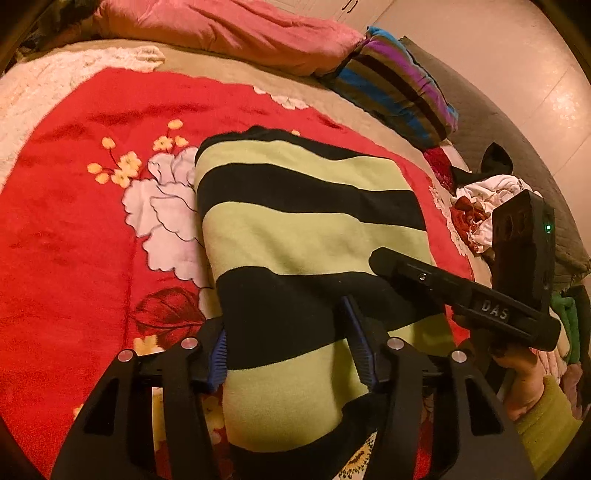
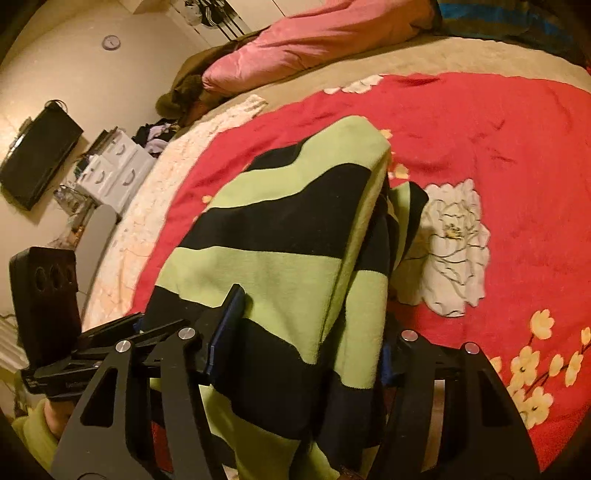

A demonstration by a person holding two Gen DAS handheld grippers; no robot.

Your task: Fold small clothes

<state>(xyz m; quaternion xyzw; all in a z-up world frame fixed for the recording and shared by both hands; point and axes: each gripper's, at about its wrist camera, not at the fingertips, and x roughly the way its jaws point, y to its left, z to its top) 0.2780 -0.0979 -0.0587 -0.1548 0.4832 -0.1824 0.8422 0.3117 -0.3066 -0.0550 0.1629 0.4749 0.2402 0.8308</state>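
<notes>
A green-and-black striped garment (image 1: pixel 295 229) lies folded lengthwise on the red floral blanket (image 1: pixel 74 221). Its near end bunches up between the blue pads of my left gripper (image 1: pixel 288 332), which is shut on it. In the right wrist view the same garment (image 2: pixel 288 240) drapes over and between the fingers of my right gripper (image 2: pixel 310 321), also shut on it. There the right-hand finger is mostly hidden under cloth. The right gripper's black body (image 1: pixel 480 295) reaches in from the right, its finger lying on the garment, and a hand in a green sleeve (image 1: pixel 524 391) holds it.
A pink quilt (image 1: pixel 229 29) and a striped cushion (image 1: pixel 399 85) lie at the bed's far end. Loose clothes (image 1: pixel 487 195) are piled by the right edge. Beyond the bed's left edge stand white drawers (image 2: pixel 114 166) and a dark screen (image 2: pixel 37 155).
</notes>
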